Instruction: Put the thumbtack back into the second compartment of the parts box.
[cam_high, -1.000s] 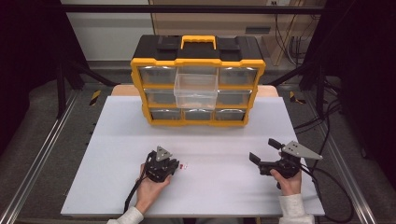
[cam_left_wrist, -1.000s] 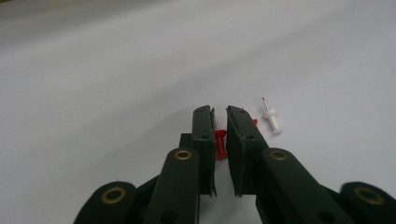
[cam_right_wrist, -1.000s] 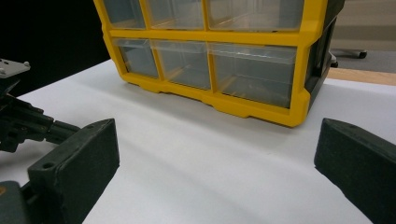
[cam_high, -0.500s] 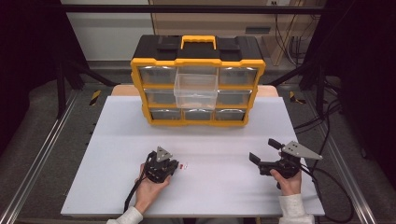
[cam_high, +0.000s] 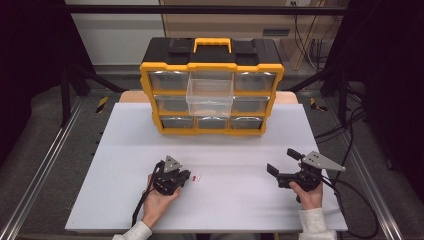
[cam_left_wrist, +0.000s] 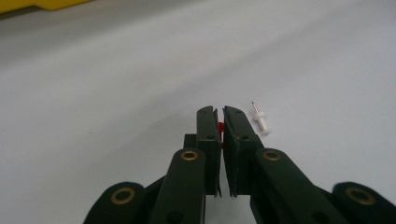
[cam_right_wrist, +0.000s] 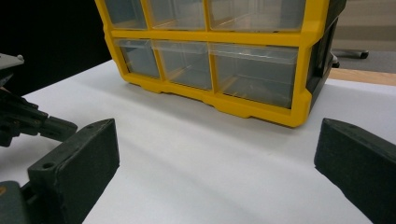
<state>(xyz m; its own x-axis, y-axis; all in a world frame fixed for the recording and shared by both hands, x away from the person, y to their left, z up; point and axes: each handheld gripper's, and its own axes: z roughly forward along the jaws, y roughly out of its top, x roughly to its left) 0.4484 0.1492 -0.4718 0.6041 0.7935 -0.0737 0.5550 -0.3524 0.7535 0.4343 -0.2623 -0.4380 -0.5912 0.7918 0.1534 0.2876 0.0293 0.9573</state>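
Left tool (cam_left_wrist: 221, 122) sits low at centre of the left gripper view, jaws nearly together on a small red pushpin (cam_left_wrist: 221, 129); the grip looks closed on it, though little of the red shows between the pads. A white pushpin (cam_left_wrist: 260, 120) lies loose on the white surface (cam_high: 220, 150) just right of the jaw tips, point toward the top of the frame. In the high view the left tool (cam_high: 186, 176) rests lower left of centre, the right tool (cam_high: 280, 161) at lower right, jaws spread wide and holding nothing. The yellow organizer (cam_high: 212, 95) stands at upper centre with its clear middle drawer (cam_high: 209, 97) pulled out. Risks: the pin is tiny and pinched near the tips, so a tilt during the lift could let it slip; a sideways sweep could knock the white pin away.
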